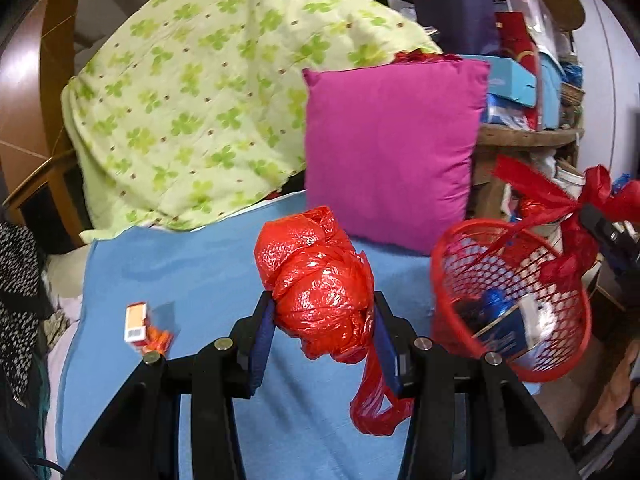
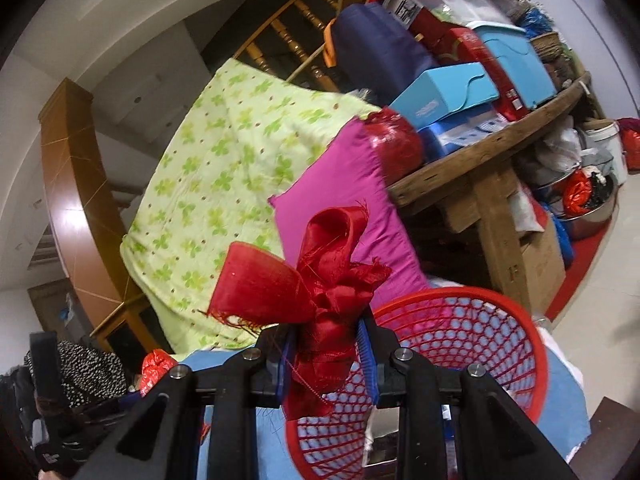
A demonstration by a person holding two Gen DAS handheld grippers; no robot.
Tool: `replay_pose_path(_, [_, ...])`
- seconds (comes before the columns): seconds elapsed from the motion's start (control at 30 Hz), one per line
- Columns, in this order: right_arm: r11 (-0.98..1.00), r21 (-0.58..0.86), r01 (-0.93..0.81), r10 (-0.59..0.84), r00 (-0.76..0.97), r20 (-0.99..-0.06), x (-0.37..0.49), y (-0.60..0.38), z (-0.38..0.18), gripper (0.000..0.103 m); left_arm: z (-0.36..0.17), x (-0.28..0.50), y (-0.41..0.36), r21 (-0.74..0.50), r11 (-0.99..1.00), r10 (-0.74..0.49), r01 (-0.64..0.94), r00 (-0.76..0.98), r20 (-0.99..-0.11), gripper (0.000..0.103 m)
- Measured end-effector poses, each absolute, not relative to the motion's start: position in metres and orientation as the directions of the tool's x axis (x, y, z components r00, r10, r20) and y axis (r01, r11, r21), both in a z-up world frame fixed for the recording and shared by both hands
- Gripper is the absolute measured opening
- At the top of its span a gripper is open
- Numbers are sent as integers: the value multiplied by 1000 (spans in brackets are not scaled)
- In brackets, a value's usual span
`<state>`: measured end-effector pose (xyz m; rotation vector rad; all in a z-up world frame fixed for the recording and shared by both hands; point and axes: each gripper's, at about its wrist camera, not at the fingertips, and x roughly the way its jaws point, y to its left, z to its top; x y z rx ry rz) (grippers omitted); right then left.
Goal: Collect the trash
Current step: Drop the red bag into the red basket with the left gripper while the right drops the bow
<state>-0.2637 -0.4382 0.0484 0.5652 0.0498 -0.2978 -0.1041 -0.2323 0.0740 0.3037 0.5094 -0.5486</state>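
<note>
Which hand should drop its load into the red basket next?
Left, probably. The left gripper clamps the wadded red plastic bag beside the red mesh basket. The right gripper is shut on the red ribbon, apparently tied to that basket and holding it.

A bed covered by a light blue sheet (image 1: 208,264) fills the left wrist view. An orange-and-white carton (image 1: 136,322) with a crumpled orange wrapper (image 1: 160,339) touching it lies on the sheet at 8 o'clock. A magenta cushion (image 1: 392,144) stands upright on the sheet at 1 o'clock, and a green clover-print quilt (image 1: 200,92) drapes onto the sheet at 11 o'clock. At 3 o'clock, a wooden counter (image 2: 472,156) carries stacked blue and red boxes (image 2: 444,88).
</note>
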Motion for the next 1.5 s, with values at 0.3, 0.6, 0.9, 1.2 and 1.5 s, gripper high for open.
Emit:
replay_pose_path(0.3, [734,589,337,-329,936,-126,-282,-468,40,30,94,-116,-279,94,732,-541,675,659,-522,49])
replay_pose_path(0.6, [677,640,364,-372,919,-128,-297,-490,33,30,93,-131,-327,71,626,-636,776,561,-530,49])
replay_pose_path(0.9, [635,666,391,-368,911,-184,-295,-505,23,32,62,-117,-359,-33,552,-658,833,410,-631,51])
replay_pose_path(1.2, [632,676,380,-294,924,-244,-279,-504,15,70,58,-115,-345,-47,555,-660,830,405,-632,66])
replay_pose_path(1.5, [711,600,366,-369,921,-124,-290,-474,34,74,57,-91,-261,-40,681,-609,731,534,-587,70])
